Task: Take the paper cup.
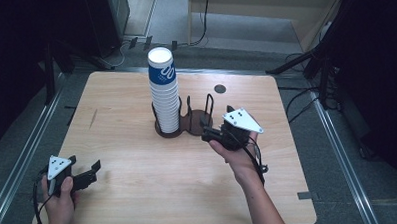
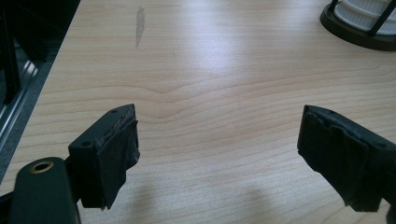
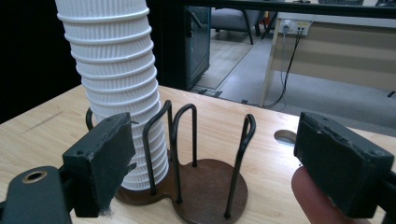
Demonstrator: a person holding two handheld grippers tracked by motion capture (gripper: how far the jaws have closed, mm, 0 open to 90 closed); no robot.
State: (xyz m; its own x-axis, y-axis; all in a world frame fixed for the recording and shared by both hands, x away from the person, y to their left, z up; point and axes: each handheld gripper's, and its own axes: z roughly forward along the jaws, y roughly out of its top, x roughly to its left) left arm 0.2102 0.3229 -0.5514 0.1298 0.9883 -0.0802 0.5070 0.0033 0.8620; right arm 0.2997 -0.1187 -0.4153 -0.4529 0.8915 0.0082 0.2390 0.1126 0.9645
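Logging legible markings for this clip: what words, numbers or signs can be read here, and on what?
Top cup of the cup stack: white marks on a blue band that look like "00", too blurred to read with certainty.
Cup holder, table, left tool, right tool: no text.

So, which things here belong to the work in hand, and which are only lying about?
Belong to the work:
- tall stack of white ribbed paper cups
- dark brown wooden two-place cup holder with black wire loops
- right gripper, open beside it

Only lying about:
- left gripper, open over bare light wooden table
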